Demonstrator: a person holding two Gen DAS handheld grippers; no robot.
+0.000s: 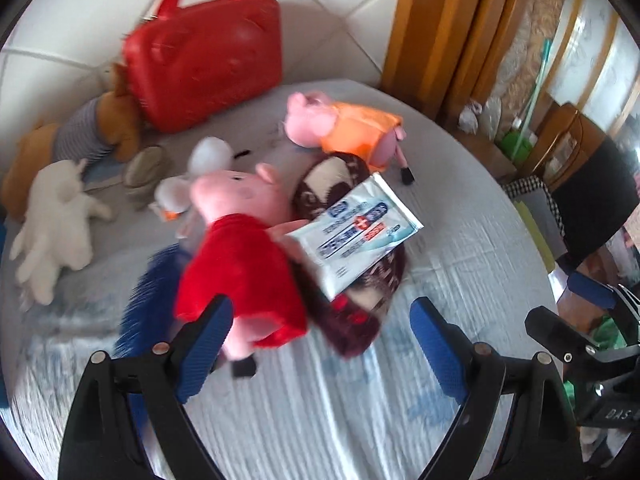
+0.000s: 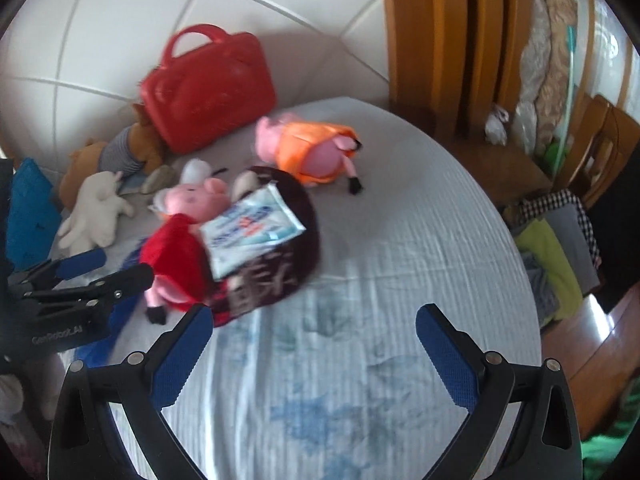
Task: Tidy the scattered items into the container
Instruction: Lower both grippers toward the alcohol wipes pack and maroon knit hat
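"GenRobot.AI" on the left tool (image 2: 116, 276); wipes packet (image 1: 354, 236) print unreadable.

Two low wrist views, shared red case (image 1: 204, 52) ahead.

Both views are evenly lit by soft daylight. A soft shadow is cast by the red case (image 1: 202, 54) onto the white tiled wall (image 1: 80, 12) to its right. Glare is seen on the polished wooden floor (image 2: 600, 332) at the right. Motion blur smears both pictures, most heavily near the lower left of the left wrist view. Straight lines are bent by fisheye distortion, and the corners are vignetted black.
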